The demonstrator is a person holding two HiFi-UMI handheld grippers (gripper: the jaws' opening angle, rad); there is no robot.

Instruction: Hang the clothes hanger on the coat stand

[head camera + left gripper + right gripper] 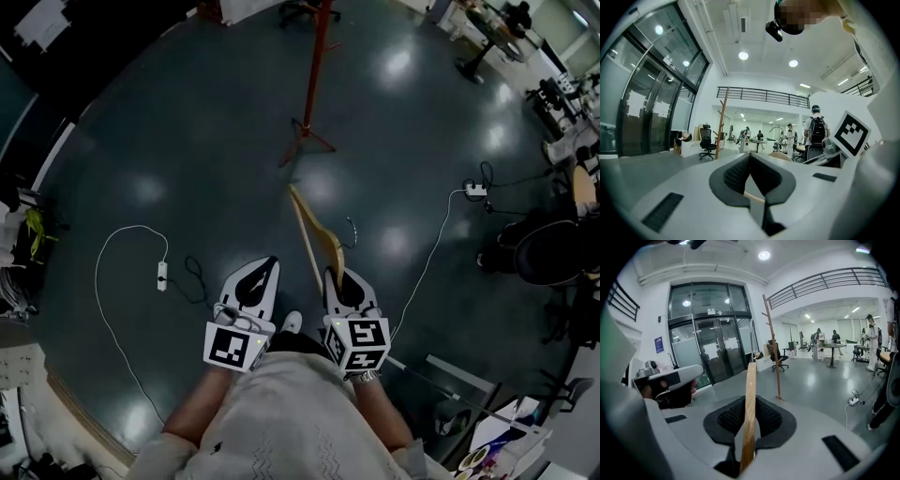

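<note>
A wooden clothes hanger (314, 234) (749, 413) sticks out ahead of my right gripper (342, 284) (749, 420), which is shut on its lower end. Its metal hook (353, 228) curls to the right. My left gripper (256, 279) (751, 176) is shut with nothing between its pads, level with the right one. The red coat stand (316, 66) (771, 343) (721, 123) rises from splayed feet on the dark floor, well ahead of both grippers.
White power strips with cables lie on the floor at left (161, 275) and right (475, 189). A black office chair (551, 251) sits at the right, desks with people (502, 23) at far right. Glass doors (715, 341) stand beyond the stand.
</note>
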